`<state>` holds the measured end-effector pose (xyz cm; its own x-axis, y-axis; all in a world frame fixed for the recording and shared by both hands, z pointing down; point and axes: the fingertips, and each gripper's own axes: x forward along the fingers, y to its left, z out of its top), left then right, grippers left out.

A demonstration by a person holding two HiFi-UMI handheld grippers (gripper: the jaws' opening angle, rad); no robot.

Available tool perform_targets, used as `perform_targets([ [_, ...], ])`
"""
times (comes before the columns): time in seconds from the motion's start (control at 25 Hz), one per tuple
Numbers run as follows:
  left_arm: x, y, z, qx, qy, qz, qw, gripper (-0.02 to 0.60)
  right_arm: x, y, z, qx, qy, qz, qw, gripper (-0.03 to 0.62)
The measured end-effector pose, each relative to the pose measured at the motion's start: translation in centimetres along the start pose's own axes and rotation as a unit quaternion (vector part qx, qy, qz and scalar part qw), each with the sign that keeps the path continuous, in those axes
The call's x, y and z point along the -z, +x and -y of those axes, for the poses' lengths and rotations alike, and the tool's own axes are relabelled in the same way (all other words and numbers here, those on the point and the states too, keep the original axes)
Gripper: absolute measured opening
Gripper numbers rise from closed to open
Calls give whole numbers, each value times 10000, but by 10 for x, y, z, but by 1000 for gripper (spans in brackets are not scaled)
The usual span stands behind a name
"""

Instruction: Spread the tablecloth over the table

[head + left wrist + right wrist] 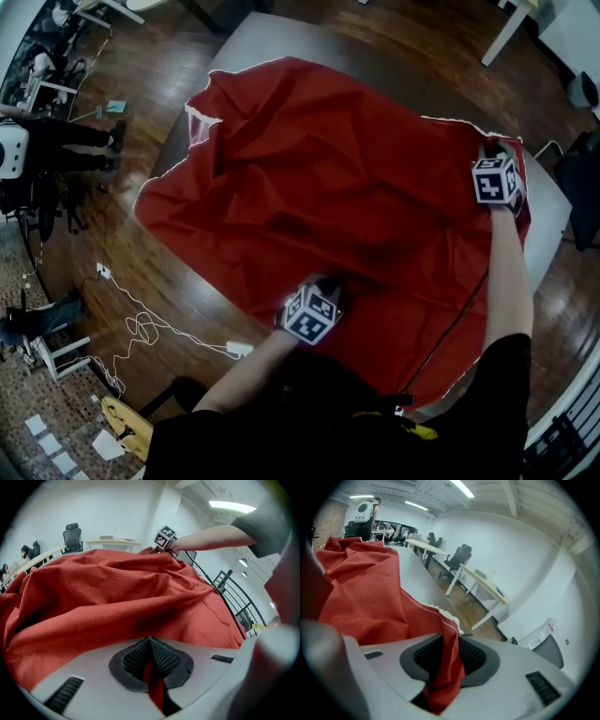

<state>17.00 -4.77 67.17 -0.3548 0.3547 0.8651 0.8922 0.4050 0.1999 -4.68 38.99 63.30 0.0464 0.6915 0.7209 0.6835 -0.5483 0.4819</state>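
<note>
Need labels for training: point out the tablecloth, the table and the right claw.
tablecloth (pixel 337 187), head view, wrinkled middle.
table (pixel 309 42), head view, bare far end.
right claw (pixel 445 658), right gripper view, midway between fingertips.

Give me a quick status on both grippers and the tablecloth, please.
Left gripper shut on tablecloth, near side. Right gripper shut on its right hem. Cloth rumpled, far end of table bare. Nothing in the way.

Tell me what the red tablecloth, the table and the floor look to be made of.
The tablecloth: woven fabric, matte; it folds and creases and has a pale stitched hem. The table: smooth pale grey top, matte, likely laminate or painted board; cannot tell which. The floor: dark wood boards with a glossy finish; plank lines and reflections show.
</note>
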Motion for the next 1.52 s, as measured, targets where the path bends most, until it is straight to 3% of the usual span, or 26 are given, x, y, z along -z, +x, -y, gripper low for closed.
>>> perform_targets([
  [0.08,2,0,-2,3,22,-50,10000,2,-4,-12,-4,56,-51,229,9997,193],
  [0.24,3,1,-2,6,93,-128,9999,2,-34,-79,-17,5,-426,1113,9929,210],
  [0.32,3,1,-2,22,124,-208,9997,2,-40,-117,-46,-426,-769,1494,9849,210],
  [0.4,4,2,-2,31,148,-269,9995,2,-37,-148,-93,-1185,-1340,1704,9690,210],
  [0.48,4,2,-3,13,204,-297,9994,2,-24,-168,-144,-1867,-1898,1702,9488,210],
  [0.6,4,2,0,-61,400,-339,9986,2,2,-180,-205,-2407,-2524,1498,9252,210],
  [0.8,1,3,3,-64,530,-314,9981,2,16,-206,-284,-3282,-2740,1363,8937,210],
  [0.92,3,4,2,27,403,-251,9989,2,29,-199,-309,-3477,-2901,978,8862,210],
  [0.96,3,4,2,47,371,-227,9990,2,35,-193,-311,-3484,-2957,826,8857,207],
  [1.04,3,3,1,57,350,-170,9992,2,40,-180,-310,-3458,-3006,668,8863,41],
  [1.08,2,3,1,48,357,-140,9993,2,39,-175,-307,-3419,-2981,678,8886,15],
  [1.2,2,2,3,20,395,-71,9992,2,27,-156,-291,-3097,-2648,726,9103,12],
  [1.36,4,-1,3,69,394,-52,9992,2,6,-121,-251,-1911,-2389,632,9500,12],
  [1.52,5,-4,2,44,483,-29,9988,2,-5,-107,-242,-1327,-2285,534,9630,14],
])
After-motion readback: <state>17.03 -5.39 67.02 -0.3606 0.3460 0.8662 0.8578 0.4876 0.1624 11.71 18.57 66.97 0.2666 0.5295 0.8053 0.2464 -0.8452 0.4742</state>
